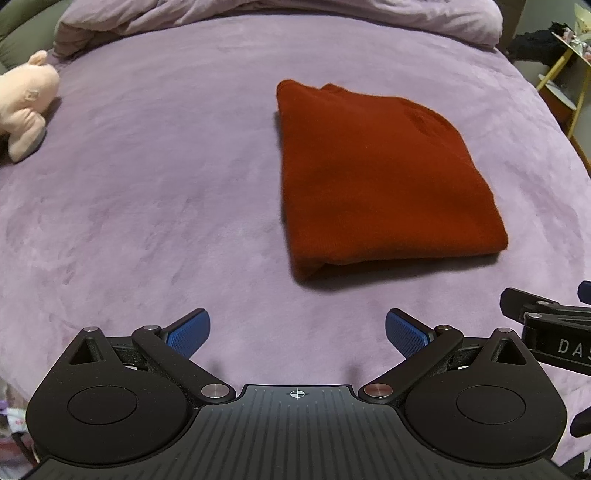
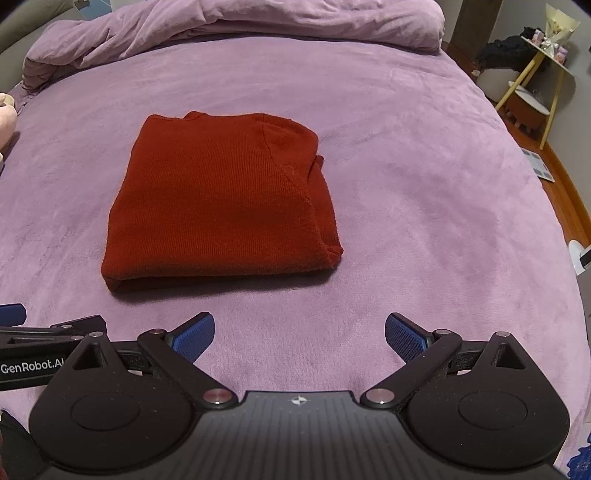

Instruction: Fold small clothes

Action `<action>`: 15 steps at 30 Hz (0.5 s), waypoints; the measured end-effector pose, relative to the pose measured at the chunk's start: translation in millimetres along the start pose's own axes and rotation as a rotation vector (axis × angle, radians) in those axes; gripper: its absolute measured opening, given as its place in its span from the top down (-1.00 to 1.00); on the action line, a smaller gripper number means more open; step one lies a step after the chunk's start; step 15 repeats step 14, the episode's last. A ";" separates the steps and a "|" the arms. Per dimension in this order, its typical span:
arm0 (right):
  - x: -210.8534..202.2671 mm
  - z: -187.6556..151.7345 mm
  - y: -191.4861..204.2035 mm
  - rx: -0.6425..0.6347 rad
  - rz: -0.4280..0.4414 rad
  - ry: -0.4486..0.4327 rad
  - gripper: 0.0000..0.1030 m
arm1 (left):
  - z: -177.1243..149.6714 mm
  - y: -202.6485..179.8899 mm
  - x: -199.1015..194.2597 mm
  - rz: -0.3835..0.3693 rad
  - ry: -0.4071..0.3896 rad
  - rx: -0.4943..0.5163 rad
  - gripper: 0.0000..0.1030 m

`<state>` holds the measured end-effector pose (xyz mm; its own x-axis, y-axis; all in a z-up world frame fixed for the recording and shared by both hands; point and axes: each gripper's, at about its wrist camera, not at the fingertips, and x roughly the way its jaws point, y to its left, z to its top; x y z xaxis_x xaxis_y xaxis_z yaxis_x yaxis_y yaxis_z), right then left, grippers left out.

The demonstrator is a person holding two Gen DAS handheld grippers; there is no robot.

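A dark red knit garment (image 1: 373, 177) lies folded into a thick rectangle on the purple bed cover (image 1: 147, 192). In the right wrist view the same garment (image 2: 221, 199) sits left of centre, its folded edge towards me. My left gripper (image 1: 297, 332) hovers open, short of the garment's near edge and a little to its left, with nothing between its blue pads (image 1: 188, 334). My right gripper (image 2: 299, 334) is also open and empty, to the near right of the garment. Each gripper's body shows at the edge of the other's view.
A pink plush toy (image 1: 26, 103) rests at the bed's left side. A bunched lilac duvet (image 2: 240, 26) lies across the far end. Right of the bed stand a yellow-legged side table (image 2: 543, 70) and wooden floor (image 2: 561, 184).
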<state>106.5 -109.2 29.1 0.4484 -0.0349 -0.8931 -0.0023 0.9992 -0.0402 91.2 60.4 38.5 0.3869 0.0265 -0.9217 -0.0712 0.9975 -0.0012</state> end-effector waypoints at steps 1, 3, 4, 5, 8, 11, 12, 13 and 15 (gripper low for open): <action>0.4 0.1 -0.1 0.000 0.000 0.000 -0.92 | -0.7 -0.9 -1.8 0.001 -0.011 0.000 -1.00; 0.3 0.1 -0.1 0.001 0.000 0.000 -0.92 | -1.8 -2.1 -4.2 0.008 -0.029 0.004 -1.00; 0.6 0.2 -0.5 0.001 -0.001 0.000 -0.92 | -1.5 -2.9 -4.3 0.009 -0.028 0.007 -1.00; 0.7 0.2 -0.7 0.001 -0.001 0.000 -0.92 | -1.5 -3.2 -3.8 0.008 -0.025 0.010 -1.00; -0.3 0.2 -0.8 0.002 -0.001 -0.001 -0.92 | -1.6 -2.8 -2.6 0.004 -0.018 0.013 -1.00; -1.7 0.4 -1.0 0.004 -0.004 -0.004 -0.92 | -2.3 -1.9 -3.5 0.009 -0.007 0.001 -1.00; -2.2 0.4 -1.1 0.005 -0.004 -0.006 -0.92 | -2.6 -1.3 -4.0 0.019 -0.008 -0.007 -1.00; -2.9 0.1 -0.7 0.006 -0.004 -0.006 -0.92 | -2.6 -0.7 -4.7 0.026 -0.009 -0.014 -1.00; -3.3 -0.1 -0.5 0.007 -0.005 -0.006 -0.92 | -2.8 -0.2 -5.0 0.027 -0.009 -0.015 -1.00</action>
